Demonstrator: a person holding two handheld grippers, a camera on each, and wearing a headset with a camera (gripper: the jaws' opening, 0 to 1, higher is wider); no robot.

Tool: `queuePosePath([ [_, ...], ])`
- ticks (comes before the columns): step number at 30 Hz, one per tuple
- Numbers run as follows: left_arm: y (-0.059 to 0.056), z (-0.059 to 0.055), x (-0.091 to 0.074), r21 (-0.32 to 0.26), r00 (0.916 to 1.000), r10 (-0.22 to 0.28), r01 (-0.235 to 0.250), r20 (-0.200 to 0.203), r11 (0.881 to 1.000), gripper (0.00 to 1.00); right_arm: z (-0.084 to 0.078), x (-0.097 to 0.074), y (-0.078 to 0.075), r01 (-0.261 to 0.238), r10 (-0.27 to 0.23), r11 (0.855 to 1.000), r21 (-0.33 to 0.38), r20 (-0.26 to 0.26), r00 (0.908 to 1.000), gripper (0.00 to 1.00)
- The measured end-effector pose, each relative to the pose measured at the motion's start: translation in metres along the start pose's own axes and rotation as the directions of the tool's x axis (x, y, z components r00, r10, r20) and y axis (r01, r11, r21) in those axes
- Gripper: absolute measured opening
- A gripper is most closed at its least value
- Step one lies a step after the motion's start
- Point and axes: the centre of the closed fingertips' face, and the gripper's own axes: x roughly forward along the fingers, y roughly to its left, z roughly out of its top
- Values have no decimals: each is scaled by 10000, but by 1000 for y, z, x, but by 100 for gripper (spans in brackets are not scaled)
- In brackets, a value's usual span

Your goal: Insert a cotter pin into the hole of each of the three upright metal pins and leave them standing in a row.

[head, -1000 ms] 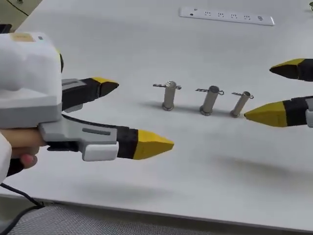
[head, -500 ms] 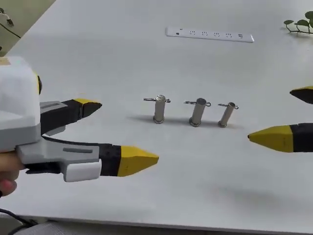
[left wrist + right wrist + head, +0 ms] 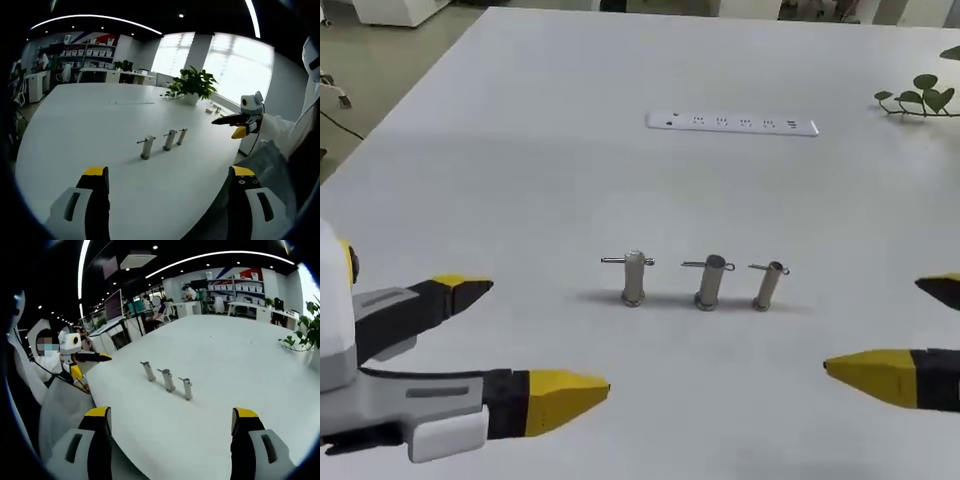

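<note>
Hanging spread and empty, the left claw (image 3: 548, 337) pointed rightward and away over the near part of the surface (image 3: 520, 150). The right claw (image 3: 871, 325), its jaws likewise wide apart with nothing between them, pointed in from the opposite side. The three metal pins stood ahead of both, between the two claws and farther from the person. The left pin (image 3: 634, 282) was forward and right of the left claw's tips, the right pin (image 3: 767, 288) forward and left of the right claw's, and the middle pin (image 3: 709, 286) between them. Neither claw touched a pin, and neither was plainly nearer to the row; each had its own end pin closest. The pins' long axes stood upright, though the right one read as slightly leaning in the head view, which may have been the camera's angle. Each carried a cotter pin (image 3: 620, 261) crosswise through its top, lying level and along the line of the row. So the task looked finished, and any coming move seemed a plain drawing-back, with care only not to brush the thin wire ends. Room was ample: bare surface lay all round the row and the near edge was well clear of it. A power strip (image 3: 732, 123) lay well beyond, and a plant (image 3: 918, 95) far off to the right.
</note>
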Motion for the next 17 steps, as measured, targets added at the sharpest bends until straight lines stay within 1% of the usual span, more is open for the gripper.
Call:
queuePosePath([
  [2,1,-2,0,-89,9999,112,-113,-88,9999,99,-3,-1,0,64,-63,9999,152,-71,10000,98],
  [6,2,-1,1,-266,9998,198,-200,-56,9994,99,-8,-2,-1,164,-156,9992,352,-231,9996,98],
  [10,5,-2,2,-283,9995,257,-262,-189,9993,99,-11,-2,-1,262,-244,9979,601,-292,9993,98],
  [13,6,-3,4,-404,9992,269,-281,-293,9988,99,-12,-4,-3,385,-359,9962,781,-334,9988,98],
  [15,5,-4,5,-406,9991,203,-218,-374,9989,99,-14,-4,-7,548,-515,9948,855,-406,9978,98],
  [17,4,-4,5,-362,9987,176,-194,-478,9992,99,-14,-4,-8,572,-538,9931,1019,-363,9979,98],
])
